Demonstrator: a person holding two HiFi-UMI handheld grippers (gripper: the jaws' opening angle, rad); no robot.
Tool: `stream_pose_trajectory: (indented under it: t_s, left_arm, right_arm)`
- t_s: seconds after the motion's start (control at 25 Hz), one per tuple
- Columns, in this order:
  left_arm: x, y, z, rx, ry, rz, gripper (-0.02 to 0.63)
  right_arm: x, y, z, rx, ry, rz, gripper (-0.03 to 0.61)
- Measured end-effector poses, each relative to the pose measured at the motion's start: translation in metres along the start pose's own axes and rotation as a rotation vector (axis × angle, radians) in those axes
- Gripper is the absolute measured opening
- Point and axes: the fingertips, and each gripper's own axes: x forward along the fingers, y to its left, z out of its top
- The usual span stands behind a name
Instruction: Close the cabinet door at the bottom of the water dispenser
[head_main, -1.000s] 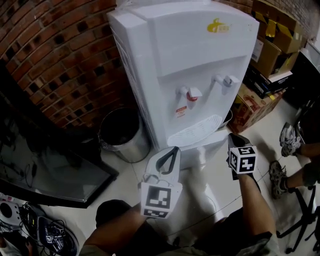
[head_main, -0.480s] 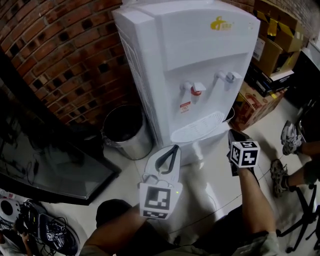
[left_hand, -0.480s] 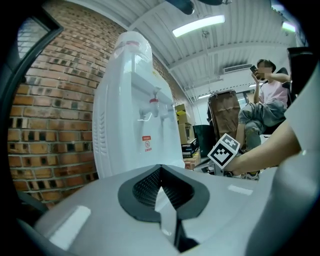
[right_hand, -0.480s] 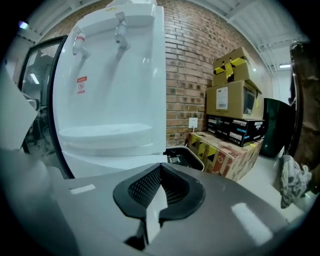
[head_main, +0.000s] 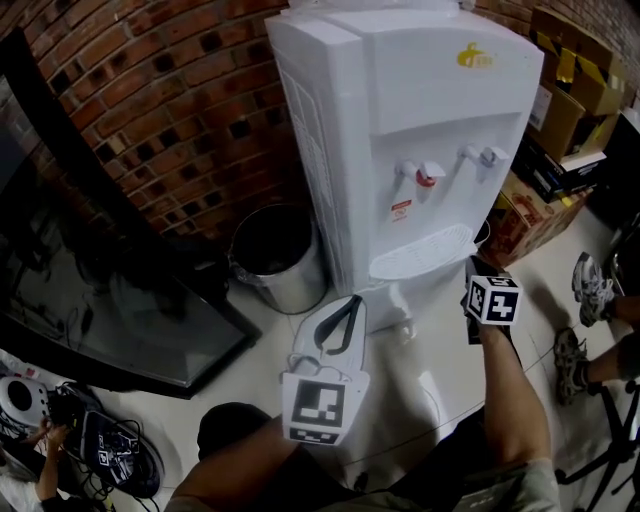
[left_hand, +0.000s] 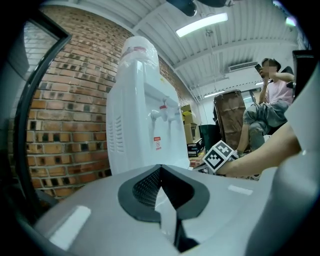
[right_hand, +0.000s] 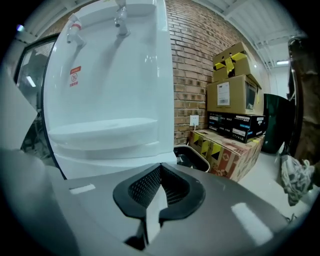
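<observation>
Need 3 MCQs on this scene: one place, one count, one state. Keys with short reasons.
1. In the head view, the metal bin stands where relative to the water dispenser?
A) left of it, by the brick wall
B) right of it
C) on top of it

2. How many taps on the dispenser front?
A) one
B) two
C) three

3. The right gripper is:
A) open wide
B) shut on a cup
C) shut, empty

1 A: bin sits at the dispenser's left side.
2 B: red-capped tap and pale tap.
3 C: jaws meet, nothing between.
</observation>
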Motion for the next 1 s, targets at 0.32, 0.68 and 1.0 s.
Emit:
stream_pose_trajectory:
  t_s: [0.32, 0.68, 1.0]
  left_arm:
    - [-0.001, 0.002, 0.0, -0.013, 0.0, 0.003, 0.0]
    - [0.007, 0.006, -0.006, -0.024, 0.01, 0.01, 0.0]
    - [0.008, 0.019, 0.009, -0.083, -0.042, 0.03, 0.0]
  right_arm:
    - [0.006, 0.013, -0.003, 0.008, 0.001, 0.027, 0.0]
    - [0.008, 0.025, 0.011, 0.007, -0.016, 0.065, 0.0]
    - [-0.066, 0.034, 0.058, 0.009, -0.16, 0.053, 0.0]
